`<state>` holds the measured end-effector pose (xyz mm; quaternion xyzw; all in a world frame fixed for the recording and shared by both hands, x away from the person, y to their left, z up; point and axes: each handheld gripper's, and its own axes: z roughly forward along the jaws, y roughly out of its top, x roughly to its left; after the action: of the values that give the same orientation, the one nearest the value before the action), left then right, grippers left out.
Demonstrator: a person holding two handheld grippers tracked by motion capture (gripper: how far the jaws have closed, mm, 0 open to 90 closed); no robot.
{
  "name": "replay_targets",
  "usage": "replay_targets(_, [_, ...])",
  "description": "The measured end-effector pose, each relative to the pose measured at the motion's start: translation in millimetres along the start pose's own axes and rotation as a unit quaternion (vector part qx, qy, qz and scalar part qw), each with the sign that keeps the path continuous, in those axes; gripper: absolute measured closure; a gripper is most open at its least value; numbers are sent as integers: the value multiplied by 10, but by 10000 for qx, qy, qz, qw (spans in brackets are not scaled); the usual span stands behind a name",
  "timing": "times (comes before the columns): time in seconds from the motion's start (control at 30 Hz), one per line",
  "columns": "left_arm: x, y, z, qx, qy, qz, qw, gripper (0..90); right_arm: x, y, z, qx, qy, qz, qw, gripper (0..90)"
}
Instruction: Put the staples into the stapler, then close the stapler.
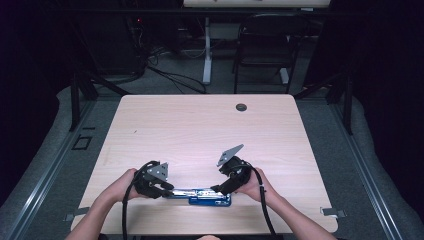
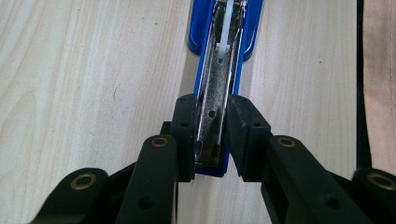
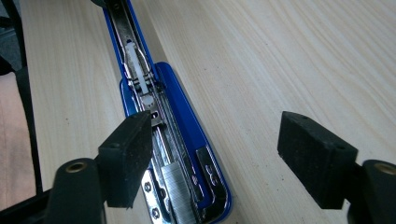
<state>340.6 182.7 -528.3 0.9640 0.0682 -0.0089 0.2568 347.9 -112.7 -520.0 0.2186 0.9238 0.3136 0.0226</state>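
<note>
Closest to me, my left tool (image 2: 210, 140) has its two black jaws drawn in tight against the sides of the silver metal staple channel of a blue, opened-flat stapler (image 2: 219, 88), gripping it at the end nearest my left hand; the pads press on the metal on both sides. My right tool (image 3: 224, 158) stands wide apart with nothing held: one black pad hangs above the stapler's near edge and the other over bare wood well to the side, neither pressing on anything.

Unfolded, the stapler (image 1: 202, 195) lies on the pale wooden worktop (image 1: 200, 125) near its front edge, between my two hands. Its long axis runs across the worktop from left to right, parallel to that front edge, one end in my left tool (image 1: 167, 189) and the wider blue base under my right tool (image 1: 216, 189).

Seen from the right gripper view, the open channel of the stapler (image 3: 154, 140) holds a block of silver staples (image 3: 180, 186) at the end nearest that tool, with a white plastic pusher (image 3: 137, 65) farther along the rail.
</note>
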Motion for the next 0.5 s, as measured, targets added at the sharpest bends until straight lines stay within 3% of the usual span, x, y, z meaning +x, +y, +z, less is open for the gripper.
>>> replay_targets(0.5, [7,6,-6,19,-136,-5,9999,688,9,2,-6,-44,-98,-23,9999,309])
